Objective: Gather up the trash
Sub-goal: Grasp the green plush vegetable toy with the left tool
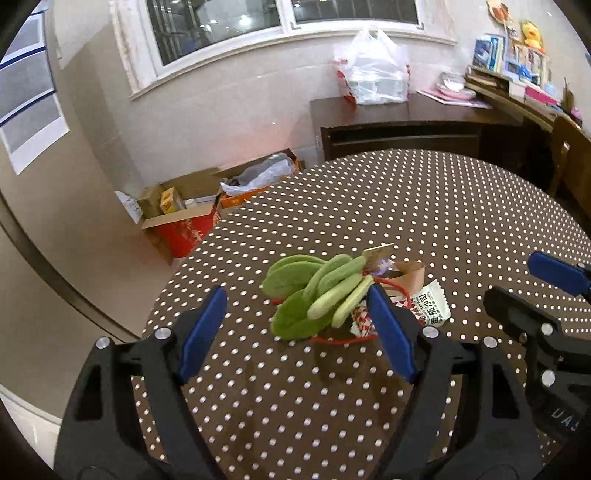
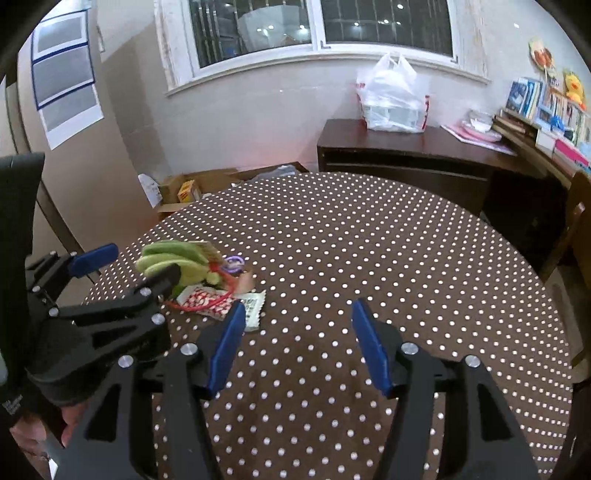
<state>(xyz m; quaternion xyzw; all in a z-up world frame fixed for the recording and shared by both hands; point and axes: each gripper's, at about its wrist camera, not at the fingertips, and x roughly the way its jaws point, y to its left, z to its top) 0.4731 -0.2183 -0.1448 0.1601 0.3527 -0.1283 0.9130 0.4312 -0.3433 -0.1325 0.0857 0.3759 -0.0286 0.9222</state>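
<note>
Left black plastic two-finger gripper point(image 1: 297, 332), right twin point(image 2: 297, 345): blue flat pads point(image 1: 389, 334), silver round screws point(image 1: 430, 331), triangular cut-outs.

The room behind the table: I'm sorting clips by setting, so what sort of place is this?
Likely a home dining room: a round table in a polka-dot cloth, a dark sideboard under a barred window, and cardboard boxes on the floor.

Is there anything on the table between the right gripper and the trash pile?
No. In the right wrist view, only bare dotted tablecloth lies between the right gripper and the trash pile.
</note>
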